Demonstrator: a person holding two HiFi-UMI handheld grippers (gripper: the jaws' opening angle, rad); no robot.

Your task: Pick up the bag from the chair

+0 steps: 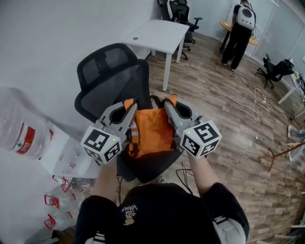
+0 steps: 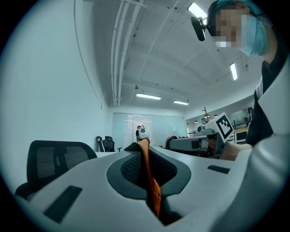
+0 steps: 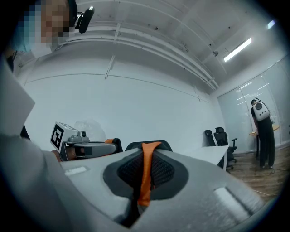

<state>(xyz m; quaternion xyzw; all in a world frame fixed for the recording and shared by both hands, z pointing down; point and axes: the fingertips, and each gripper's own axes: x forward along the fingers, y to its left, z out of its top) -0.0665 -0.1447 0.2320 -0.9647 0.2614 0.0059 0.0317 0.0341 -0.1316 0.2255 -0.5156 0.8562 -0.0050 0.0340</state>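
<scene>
An orange bag [image 1: 151, 131] with black trim hangs over the seat of a black mesh office chair [image 1: 107, 71], held up between my two grippers. My left gripper [image 1: 129, 106] is shut on one orange strap [image 2: 147, 174] at the bag's top left corner. My right gripper [image 1: 167, 103] is shut on the other orange strap [image 3: 146, 174] at the top right corner. In each gripper view the strap runs up between the closed jaws and over their tip. I cannot tell whether the bag's bottom still touches the seat.
A white desk [image 1: 157, 33] stands behind the chair, with more black chairs [image 1: 183, 12] beyond it. A person [image 1: 239, 28] stands at the far right. Cables [image 1: 224, 93] cross the wooden floor. A large plastic bottle [image 1: 24, 128] and several smaller ones [image 1: 62, 200] sit at the left.
</scene>
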